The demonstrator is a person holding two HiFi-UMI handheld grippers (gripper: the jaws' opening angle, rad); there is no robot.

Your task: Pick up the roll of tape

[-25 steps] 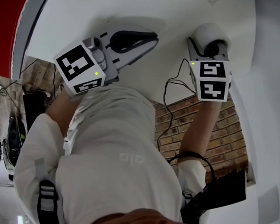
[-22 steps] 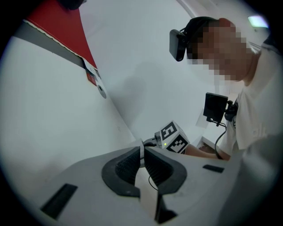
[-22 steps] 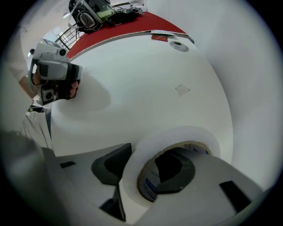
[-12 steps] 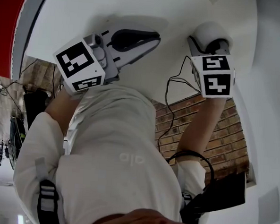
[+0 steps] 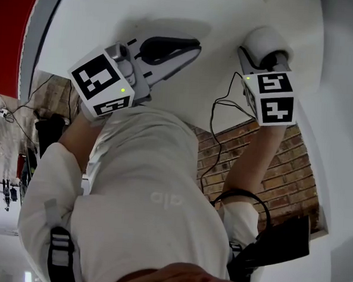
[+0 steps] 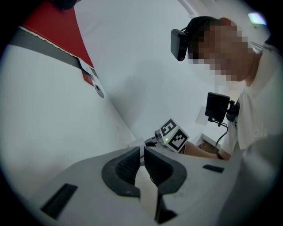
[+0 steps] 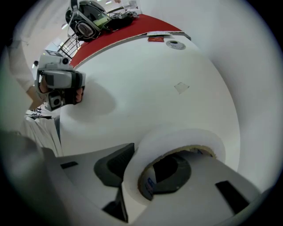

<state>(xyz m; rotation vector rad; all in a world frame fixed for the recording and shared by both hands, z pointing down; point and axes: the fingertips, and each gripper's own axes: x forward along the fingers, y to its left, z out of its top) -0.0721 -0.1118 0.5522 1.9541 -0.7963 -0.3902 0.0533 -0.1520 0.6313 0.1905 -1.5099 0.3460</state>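
Note:
A white roll of tape [image 5: 261,40] [image 7: 177,137] lies flat near the right edge of the round white table [image 5: 220,15]. My right gripper [image 5: 267,57] [image 7: 142,171] points straight down onto it. One pad sits inside the cardboard core and the other [image 7: 116,164] against the outer side, with the roll's wall pinched between them. These jaws have just been closing on that wall. My left gripper [image 5: 181,48] [image 6: 142,152] lies level on the table to the left, well apart from the roll, shut with nothing between its pads.
The table's curved front edge runs just below both grippers, with brick paving [image 5: 282,168] beyond it. A black cable [image 5: 217,104] hangs from the right gripper. In the right gripper view, a red strip [image 7: 132,31] borders the table's far side, with headphones and gear [image 7: 88,20] past it.
The right gripper's marker cube has shifted a touch over the roll. The left gripper lies as before.

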